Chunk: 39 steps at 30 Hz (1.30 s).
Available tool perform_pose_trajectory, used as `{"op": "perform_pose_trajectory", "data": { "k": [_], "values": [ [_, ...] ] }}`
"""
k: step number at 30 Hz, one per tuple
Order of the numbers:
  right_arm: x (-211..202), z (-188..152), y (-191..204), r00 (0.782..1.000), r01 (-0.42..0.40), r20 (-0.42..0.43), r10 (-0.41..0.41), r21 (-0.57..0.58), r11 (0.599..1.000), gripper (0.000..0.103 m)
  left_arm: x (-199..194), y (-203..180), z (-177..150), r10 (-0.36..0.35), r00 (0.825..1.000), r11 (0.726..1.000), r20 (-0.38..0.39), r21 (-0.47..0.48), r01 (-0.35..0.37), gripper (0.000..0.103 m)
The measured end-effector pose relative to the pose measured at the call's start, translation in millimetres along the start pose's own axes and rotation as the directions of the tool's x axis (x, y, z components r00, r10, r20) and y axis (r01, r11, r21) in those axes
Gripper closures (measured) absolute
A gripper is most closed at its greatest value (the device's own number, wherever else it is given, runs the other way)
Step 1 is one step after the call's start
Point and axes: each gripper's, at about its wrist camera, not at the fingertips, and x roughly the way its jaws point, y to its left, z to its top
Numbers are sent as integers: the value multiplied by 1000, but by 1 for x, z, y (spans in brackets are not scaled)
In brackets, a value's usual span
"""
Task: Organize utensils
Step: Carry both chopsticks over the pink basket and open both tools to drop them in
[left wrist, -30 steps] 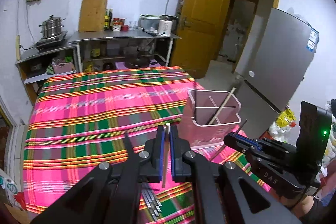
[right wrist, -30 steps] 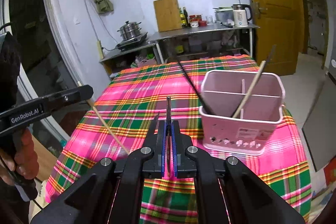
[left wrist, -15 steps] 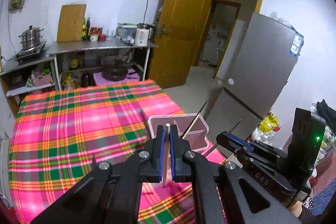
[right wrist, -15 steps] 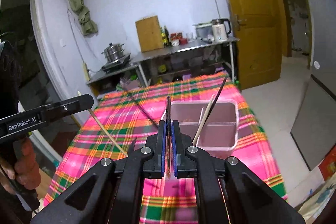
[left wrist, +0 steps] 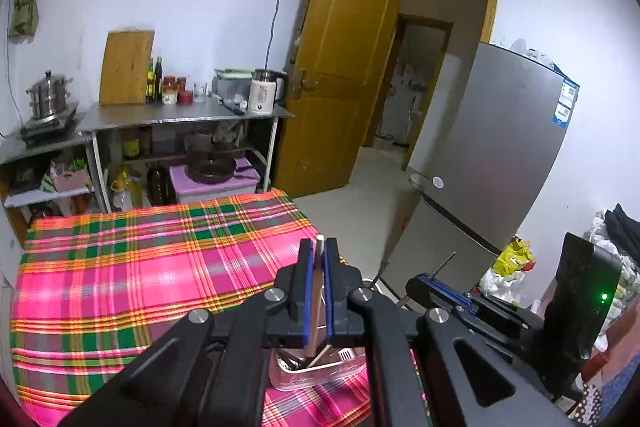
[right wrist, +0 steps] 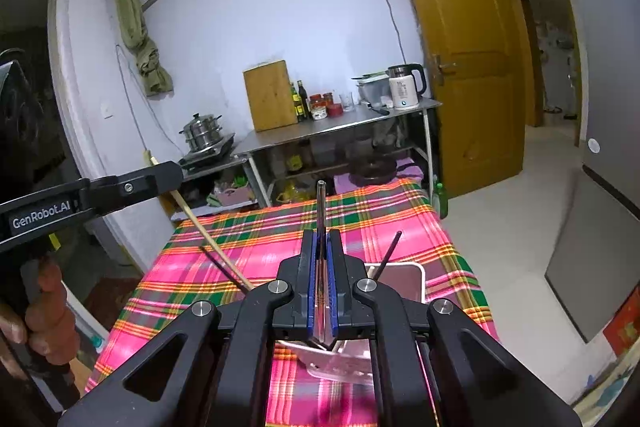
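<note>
Plaid tablecloth [right wrist: 256,259]: a wooden chopstick [left wrist: 318,291] is being clamped by the left gripper [left wrist: 319,255], a metal chopstick [right wrist: 321,215] by the right gripper [right wrist: 320,247], over the part-filled holder [right wrist: 404,279] at the table's right edge.

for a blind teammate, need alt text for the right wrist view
The right hand-held gripper is shut on a metal chopstick above a pink utensil holder on a plaid tablecloth. At left, the left hand-held gripper holds a wooden chopstick.

Both grippers now sit higher than a second ago. From the left gripper [left wrist: 318,267], the pink utensil holder [left wrist: 320,371] drops from ahead of the fingers to beneath them. The right gripper [right wrist: 320,259] likewise rises over the holder, hiding most of it.
</note>
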Motion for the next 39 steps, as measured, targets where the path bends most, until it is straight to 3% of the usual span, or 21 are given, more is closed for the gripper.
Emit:
{"op": "perform_pose_trajectory", "data": {
  "k": [10,22,24,29,39],
  "values": [
    [37,-28,-14,997,18,-79,-16,20,1000,98,45,12,-35,14,995,1000,-96,-7,-15,98],
    [60,-54,-23,986,26,-163,-20,34,999,98,58,17,-59,13,988,1000,-151,-7,-14,97],
    [60,-55,-24,984,27,-174,-20,38,999,98,56,17,-61,16,988,1000,-156,-3,-17,91],
    [49,-52,-23,988,42,-153,-36,33,999,91,41,17,-60,14,991,1000,-130,4,-14,86],
    [5,-43,-10,997,46,-68,-45,18,999,89,-18,34,-57,39,999,999,-27,-4,-39,71]
  ]
}}
